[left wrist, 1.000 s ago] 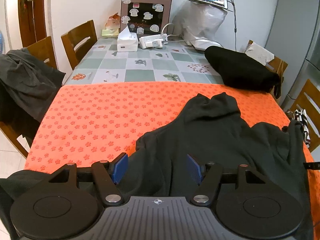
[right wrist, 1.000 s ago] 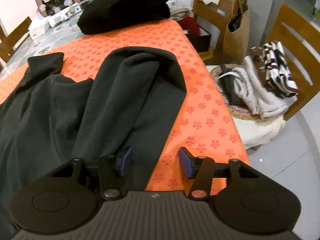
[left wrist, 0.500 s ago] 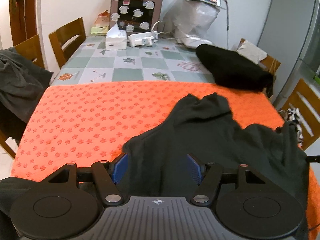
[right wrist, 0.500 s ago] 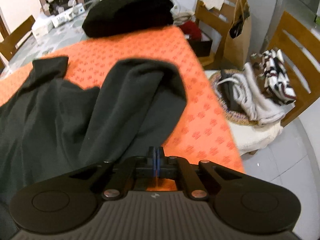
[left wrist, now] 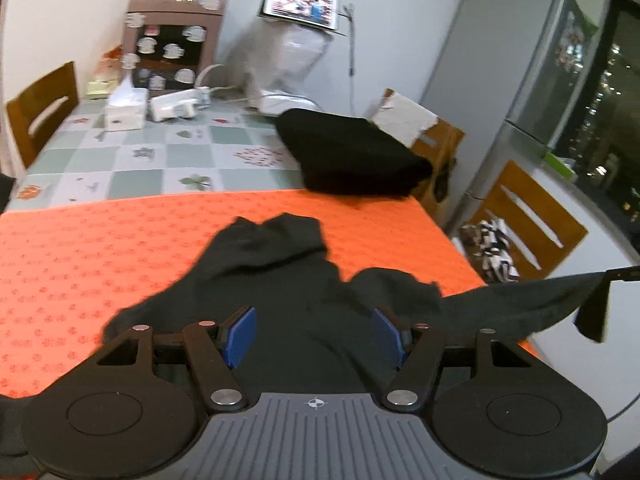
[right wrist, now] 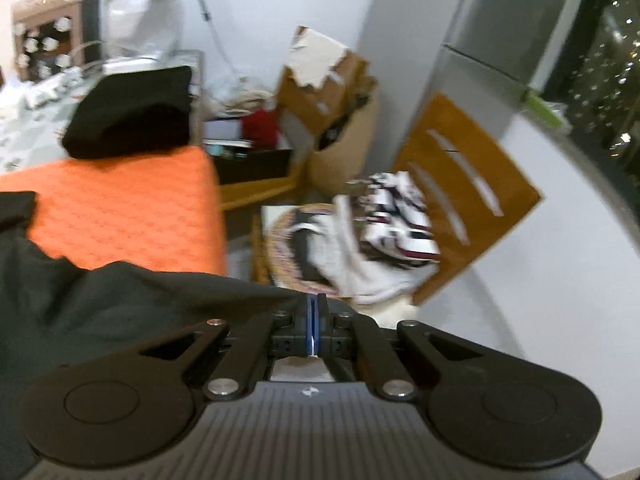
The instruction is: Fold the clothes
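Observation:
A dark grey garment [left wrist: 280, 276] lies crumpled on the orange cloth [left wrist: 88, 248] that covers the near half of the table. My left gripper [left wrist: 314, 334] hovers open over the garment's near part, blue pads wide apart with nothing between them. My right gripper [right wrist: 313, 322] is shut on an edge of the same garment [right wrist: 132, 304], lifted off the table's right side. In the left wrist view that held edge [left wrist: 532, 300] stretches out to the right, past the table's corner, up to the right gripper's tip [left wrist: 622, 274].
A folded black garment [left wrist: 352, 158] sits at the table's far right. A tissue box [left wrist: 125, 110] and power strip [left wrist: 180, 104] stand at the back. Right of the table, a wooden chair [right wrist: 464, 196] and a basket of clothes [right wrist: 352, 236]. A fridge [left wrist: 516, 72] rises behind.
My right gripper shut on the garment's edge, then lifted and pulled it out to the right, off the table. The left gripper stayed open and swung its view rightward.

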Motion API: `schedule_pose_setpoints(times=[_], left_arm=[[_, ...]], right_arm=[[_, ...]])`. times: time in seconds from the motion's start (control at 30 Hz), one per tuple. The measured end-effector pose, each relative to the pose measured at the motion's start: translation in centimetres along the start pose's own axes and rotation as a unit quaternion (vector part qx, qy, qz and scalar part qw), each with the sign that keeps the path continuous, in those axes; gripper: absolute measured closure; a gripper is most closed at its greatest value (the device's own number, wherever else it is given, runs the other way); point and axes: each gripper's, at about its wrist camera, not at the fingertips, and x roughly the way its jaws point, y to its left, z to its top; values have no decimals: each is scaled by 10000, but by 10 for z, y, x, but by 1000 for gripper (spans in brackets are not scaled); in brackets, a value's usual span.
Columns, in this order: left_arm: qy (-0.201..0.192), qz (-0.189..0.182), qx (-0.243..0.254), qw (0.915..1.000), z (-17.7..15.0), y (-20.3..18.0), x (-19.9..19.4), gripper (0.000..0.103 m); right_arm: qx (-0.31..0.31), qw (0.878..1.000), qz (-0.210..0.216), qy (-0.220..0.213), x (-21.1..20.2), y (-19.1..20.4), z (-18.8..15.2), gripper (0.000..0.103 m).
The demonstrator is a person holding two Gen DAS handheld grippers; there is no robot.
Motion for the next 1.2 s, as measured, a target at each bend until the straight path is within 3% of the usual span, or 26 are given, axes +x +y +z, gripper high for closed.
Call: schedule_pose_setpoints(times=[0.27,0.33,0.47,0.8,1.2], left_arm=[[50,-32,10,10000,-5,-6,3,36],[46,40,-12,10000,-6,-2,1,36],[44,208,-23,9998,-8,5,-3,35],[45,779,-93,9969,-20,38,-28,35],[76,1560,-485,9865,-52,71,-67,33]], right_arm=[[205,9976,-378,549,14,-44,-30,100],[202,9982,-285,485,14,-38,-30,100],[186,9993,-67,322,14,-25,-29,75],[-200,9932,1148,67,14,47,-6,70],[-817,9685,2349,-106,5,148,14,68]])
